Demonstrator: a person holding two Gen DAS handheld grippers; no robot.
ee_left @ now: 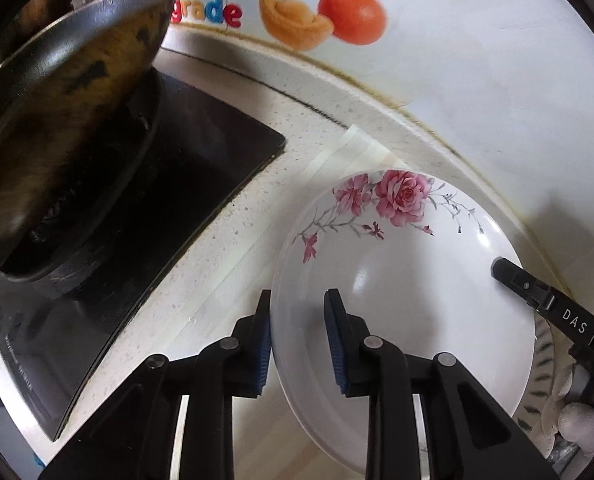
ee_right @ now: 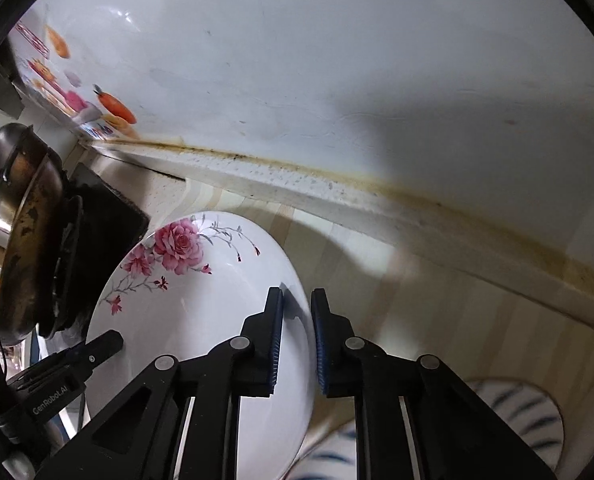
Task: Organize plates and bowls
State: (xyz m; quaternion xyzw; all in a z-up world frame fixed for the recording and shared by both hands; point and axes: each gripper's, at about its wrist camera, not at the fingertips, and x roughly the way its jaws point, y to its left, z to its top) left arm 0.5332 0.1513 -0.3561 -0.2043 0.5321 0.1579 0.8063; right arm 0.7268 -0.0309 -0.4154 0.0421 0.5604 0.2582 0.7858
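A white plate with pink roses (ee_left: 409,280) is held tilted above the counter, also in the right wrist view (ee_right: 201,304). My left gripper (ee_left: 299,340) straddles its left rim, one blue pad outside and one inside, closed on the rim. My right gripper (ee_right: 297,340) clamps the plate's right rim between its blue pads; its finger shows in the left wrist view (ee_left: 537,292). The left gripper's finger shows in the right wrist view (ee_right: 97,346). A striped dish (ee_right: 529,412) lies below on the right.
A black stove top (ee_left: 169,184) with a dark wok (ee_left: 65,120) on its burner stands left. The white wall (ee_right: 337,80) with fruit stickers (ee_left: 353,14) runs behind the light wood-pattern counter (ee_right: 477,320). The striped dish rim (ee_left: 545,372) lies under the plate.
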